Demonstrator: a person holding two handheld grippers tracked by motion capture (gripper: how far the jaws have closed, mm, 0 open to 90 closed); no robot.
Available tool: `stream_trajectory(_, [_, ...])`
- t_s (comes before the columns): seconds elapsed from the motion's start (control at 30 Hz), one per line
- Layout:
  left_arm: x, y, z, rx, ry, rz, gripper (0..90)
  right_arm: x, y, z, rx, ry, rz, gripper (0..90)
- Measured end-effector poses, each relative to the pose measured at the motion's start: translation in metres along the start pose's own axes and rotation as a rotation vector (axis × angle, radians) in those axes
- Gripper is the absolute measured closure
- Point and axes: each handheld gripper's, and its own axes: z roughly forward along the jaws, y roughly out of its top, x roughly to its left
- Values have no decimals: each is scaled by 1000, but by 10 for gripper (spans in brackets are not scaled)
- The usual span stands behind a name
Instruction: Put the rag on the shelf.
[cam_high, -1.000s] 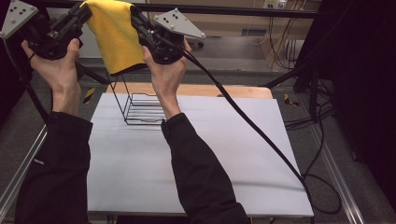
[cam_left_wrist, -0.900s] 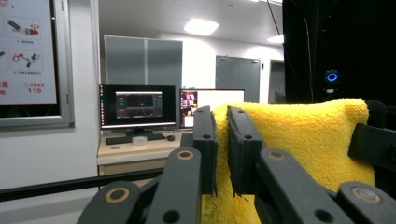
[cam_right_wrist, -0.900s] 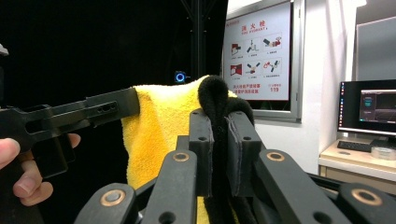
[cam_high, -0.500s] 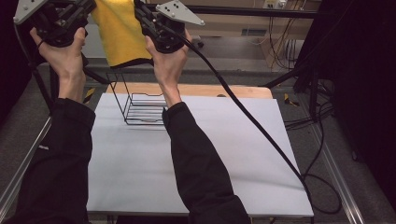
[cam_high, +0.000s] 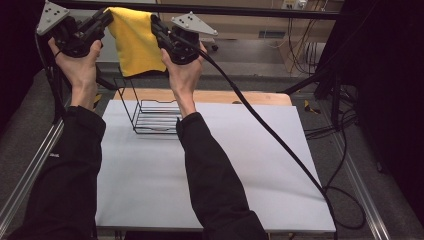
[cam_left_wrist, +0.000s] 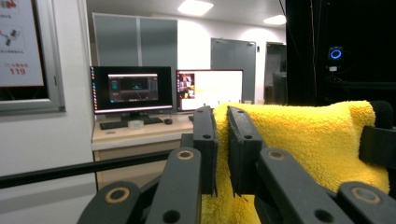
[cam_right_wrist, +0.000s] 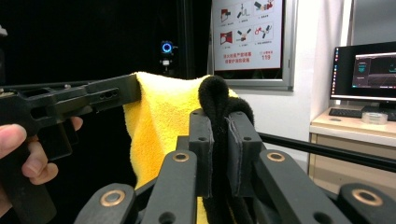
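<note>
**Carefully now: keep the yellow cloth taut and level over the wire rack**

Both grippers hold the yellow terry cloth (cam_high: 134, 42) stretched between them, high above the far end of the white table (cam_high: 260, 165). The left gripper (cam_high: 104, 20) has its jaws nearly shut on one top corner; in the left gripper view the pile is squeezed between the two black pads (cam_left_wrist: 205, 140). The right gripper (cam_high: 156, 27) is likewise clamped, and its own view shows a dark hem or edging of the cloth (cam_right_wrist: 217, 100) bunched in the bite. The cloth hangs free, its lower edge just above the black wire rack (cam_high: 152, 116), which stands on the table directly beneath.

The step looks like draping the cloth over the rack. To do it well, I would hold both grips firm, keep the top edge level and lightly stretched so no sag forms, and centre the hanging edge over the rack's upper rail before lowering. Bringing both hands down evenly should stop the cloth snagging on a wire or tipping the light rack.
</note>
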Motion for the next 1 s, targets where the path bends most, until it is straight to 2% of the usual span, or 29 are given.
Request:
stream_trajectory(0.1, [2, -6, 3, 28, -4, 18, 826, -1, -8, 0, 12, -3, -3, 822])
stream_trajectory(0.2, [4, -13, 4, 46, -10, 9, 826, -2, -14, 0, 25, -7, 1, 822])
stream_trajectory(0.47, [2, -30, -1, 87, -29, 22, 826, -4, -31, -2, 55, -13, 12, 822])
stream_trajectory(0.6, [2, -38, -3, 139, -27, 51, 826, -5, -40, -3, 76, -20, 16, 821])
stream_trajectory(0.8, [1, -46, -10, 147, -41, 51, 826, -6, -52, -6, 86, -17, 28, 821])
stream_trajectory(1.0, [-2, -46, -14, 151, -61, 60, 826, -4, -58, -12, 77, -18, 19, 820])
